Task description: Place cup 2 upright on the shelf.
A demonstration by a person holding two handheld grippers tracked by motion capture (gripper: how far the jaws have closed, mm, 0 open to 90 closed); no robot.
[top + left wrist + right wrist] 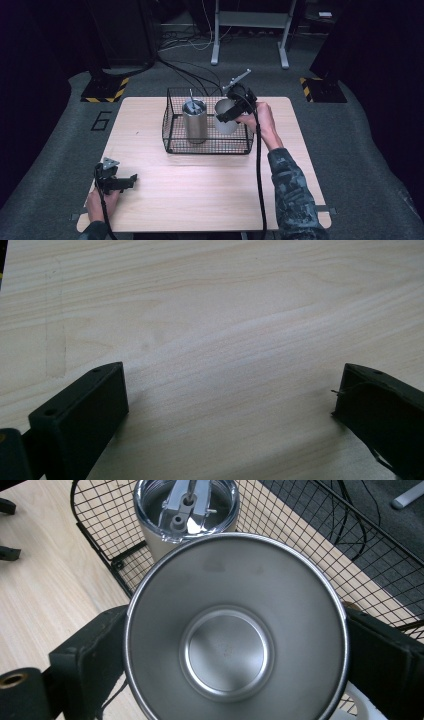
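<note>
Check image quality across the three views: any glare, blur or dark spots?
High view: table evenly lit, surroundings nearly black, detail soft. Left gripper view: wood grain sharp, open jaws dark and slightly blurred, soft shadow beside the left one. Right gripper view: steel cup, clamped in the right gripper, shows mild sheen inside without blown glare; the lidded tumbler and wire basket behind stay sharp.
</note>
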